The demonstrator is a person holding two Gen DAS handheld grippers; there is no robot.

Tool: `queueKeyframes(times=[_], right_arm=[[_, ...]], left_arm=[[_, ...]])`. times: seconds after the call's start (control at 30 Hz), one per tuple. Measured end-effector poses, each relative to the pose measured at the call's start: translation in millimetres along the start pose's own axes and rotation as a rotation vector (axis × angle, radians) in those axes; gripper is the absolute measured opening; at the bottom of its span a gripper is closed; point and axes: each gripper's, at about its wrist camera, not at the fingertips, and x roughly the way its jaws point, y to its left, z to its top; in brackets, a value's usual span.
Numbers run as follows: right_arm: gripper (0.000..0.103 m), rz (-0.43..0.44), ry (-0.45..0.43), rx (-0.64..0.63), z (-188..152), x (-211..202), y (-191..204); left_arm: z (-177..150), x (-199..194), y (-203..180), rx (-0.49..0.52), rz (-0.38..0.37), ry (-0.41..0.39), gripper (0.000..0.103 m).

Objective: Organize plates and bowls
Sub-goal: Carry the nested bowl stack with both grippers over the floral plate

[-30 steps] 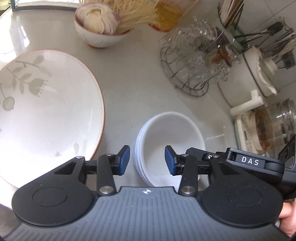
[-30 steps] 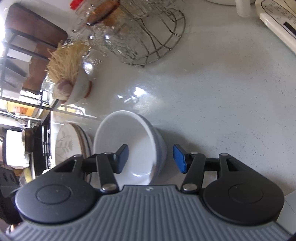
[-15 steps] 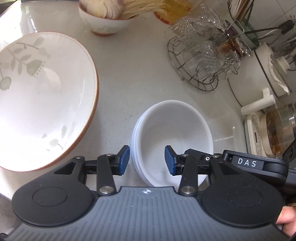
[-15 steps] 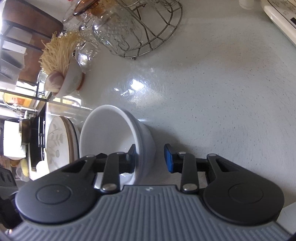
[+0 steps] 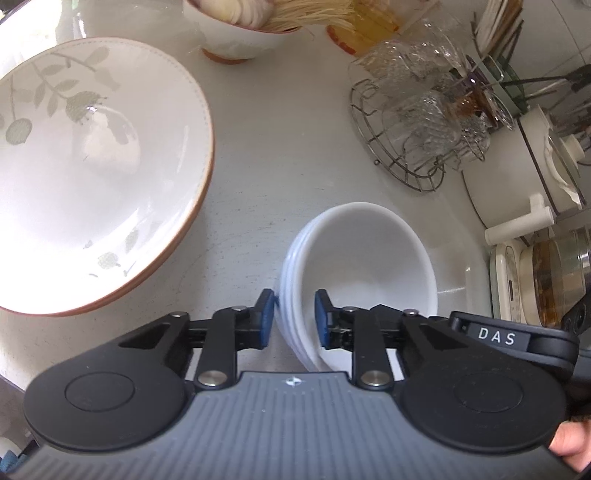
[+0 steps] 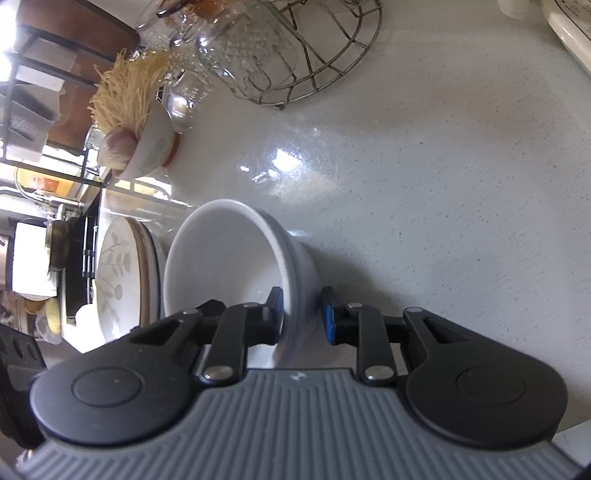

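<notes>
A stack of white bowls (image 5: 364, 266) stands on the pale counter, right of a large leaf-patterned plate (image 5: 92, 166) with a brown rim. My left gripper (image 5: 293, 319) straddles the stack's near left rim, one blue pad outside and one inside. Its jaws are closing and both pads lie against the wall. In the right wrist view my right gripper (image 6: 303, 312) straddles the near right rim of the same bowls (image 6: 229, 266). Its jaws are closing too, with the wall pinched between the pads. The plate (image 6: 118, 273) shows behind the stack.
A white bowl of garlic and dry noodles (image 5: 240, 33) stands at the back. A wire rack of glass cups (image 5: 417, 122) sits behind the bowls on the right. A white appliance (image 5: 517, 177) and a glass jar (image 5: 557, 277) line the right edge. Bare counter (image 6: 443, 166) stretches right of the stack.
Both grippers' jaws have narrowed onto the bowl stack's rim. The left gripper has sunk a little closer to the counter. The bowls and plate have not moved.
</notes>
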Motion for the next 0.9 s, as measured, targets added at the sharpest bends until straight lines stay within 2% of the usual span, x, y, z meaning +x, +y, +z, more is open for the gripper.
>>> queueKeyframes(times=[0.13, 0.3, 0.47, 0.6, 0.83, 0.9], right_arm=[[0.025, 0.0, -0.005, -0.006, -0.1, -0.3, 0.3], [0.024, -0.017, -0.032, -0.052, -3.1, -6.9, 10.3], [0.024, -0.03, -0.044, -0.04, -9.1, -18.4, 15.5], [0.024, -0.051, -0.067, -0.041, -18.7, -31.4, 23.7], [0.024, -0.064, -0.115, 0.02, -34.2, -49.6, 43.2], [0.024, -0.063, -0.132, 0.025, -34.3, -52.0, 49.5]], left_arm=[[-2.4, -0.5, 1.7, -0.001, -0.001, 0.001, 0.023], [-2.3, -6.2, -7.8, 0.056, 0.027, -0.011, 0.022], [1.1, -20.0, -8.7, 0.068, -0.017, -0.014, 0.022], [6.4, -30.0, -4.6, 0.061, -0.054, 0.034, 0.022], [12.1, -51.1, 3.4, 0.132, -0.101, 0.079, 0.023], [15.9, -56.1, 8.9, 0.116, -0.116, 0.093, 0.023]])
